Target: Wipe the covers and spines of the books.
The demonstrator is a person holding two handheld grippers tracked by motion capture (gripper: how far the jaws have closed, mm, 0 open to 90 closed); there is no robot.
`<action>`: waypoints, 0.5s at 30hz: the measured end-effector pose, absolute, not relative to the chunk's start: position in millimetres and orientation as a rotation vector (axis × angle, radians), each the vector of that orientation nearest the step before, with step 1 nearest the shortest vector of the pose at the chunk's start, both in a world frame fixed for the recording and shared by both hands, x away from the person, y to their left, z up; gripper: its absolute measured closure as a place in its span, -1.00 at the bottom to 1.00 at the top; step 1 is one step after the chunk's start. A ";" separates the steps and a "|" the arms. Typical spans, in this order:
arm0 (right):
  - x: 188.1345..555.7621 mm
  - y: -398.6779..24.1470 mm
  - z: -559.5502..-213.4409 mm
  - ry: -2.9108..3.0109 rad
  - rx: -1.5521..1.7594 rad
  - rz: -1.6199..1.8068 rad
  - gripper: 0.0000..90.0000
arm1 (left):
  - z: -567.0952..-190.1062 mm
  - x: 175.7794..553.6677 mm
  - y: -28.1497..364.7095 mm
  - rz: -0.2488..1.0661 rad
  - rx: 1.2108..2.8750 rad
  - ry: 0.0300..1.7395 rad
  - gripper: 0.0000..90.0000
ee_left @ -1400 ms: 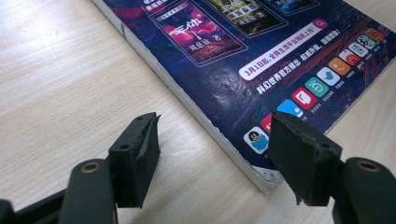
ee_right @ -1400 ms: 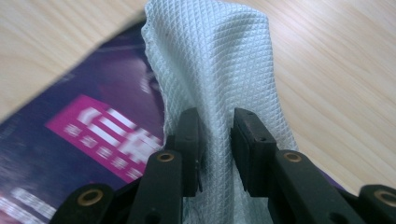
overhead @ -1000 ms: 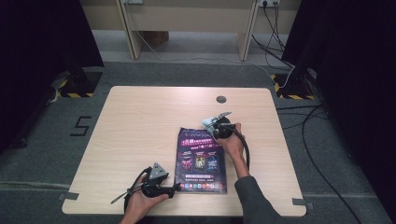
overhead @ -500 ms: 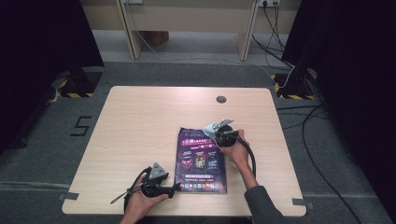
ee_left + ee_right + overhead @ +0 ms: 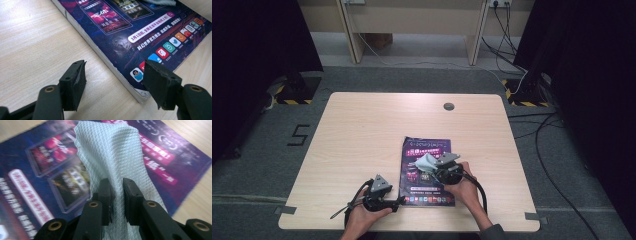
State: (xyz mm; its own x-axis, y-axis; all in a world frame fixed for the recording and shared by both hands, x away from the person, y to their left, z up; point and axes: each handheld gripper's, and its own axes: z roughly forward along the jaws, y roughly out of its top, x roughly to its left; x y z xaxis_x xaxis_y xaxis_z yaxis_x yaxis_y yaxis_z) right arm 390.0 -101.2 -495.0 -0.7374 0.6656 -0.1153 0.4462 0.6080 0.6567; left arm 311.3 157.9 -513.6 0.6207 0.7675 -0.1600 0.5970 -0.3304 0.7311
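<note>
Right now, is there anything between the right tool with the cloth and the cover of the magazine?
Nothing visible. The right tool pinches the white cloth, which lies directly on the magazine cover.

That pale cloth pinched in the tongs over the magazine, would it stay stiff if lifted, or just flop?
Probably flop: the cloth already bends and folds where the right tongs pinch it. It looks thin and quilted, so likely very light. Its textured weave should grip rather than slip, though dragged over the glossy magazine it would likely slide easily.
</note>
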 end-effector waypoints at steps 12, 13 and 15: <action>400.9 -84.1 -495.1 2.512 0.910 0.911 0.72 | -513.9 311.0 158.1 0.274 2.047 1.068 -0.24; 403.0 -82.3 -495.3 2.506 0.905 0.910 0.72 | -513.9 311.0 158.1 0.274 2.047 1.068 -0.24; 406.0 -76.1 -495.3 2.510 0.896 0.908 0.72 | -513.9 311.0 158.1 0.274 2.047 1.067 -0.24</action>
State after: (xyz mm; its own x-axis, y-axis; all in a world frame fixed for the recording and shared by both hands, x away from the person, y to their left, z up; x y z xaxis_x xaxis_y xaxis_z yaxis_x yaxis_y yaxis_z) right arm 406.0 -76.1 -495.3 -0.7502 0.6556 -0.0860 0.4490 0.6006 0.6616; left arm 311.0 158.1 -513.9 0.6216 0.7668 -0.1599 0.5949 -0.3294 0.7332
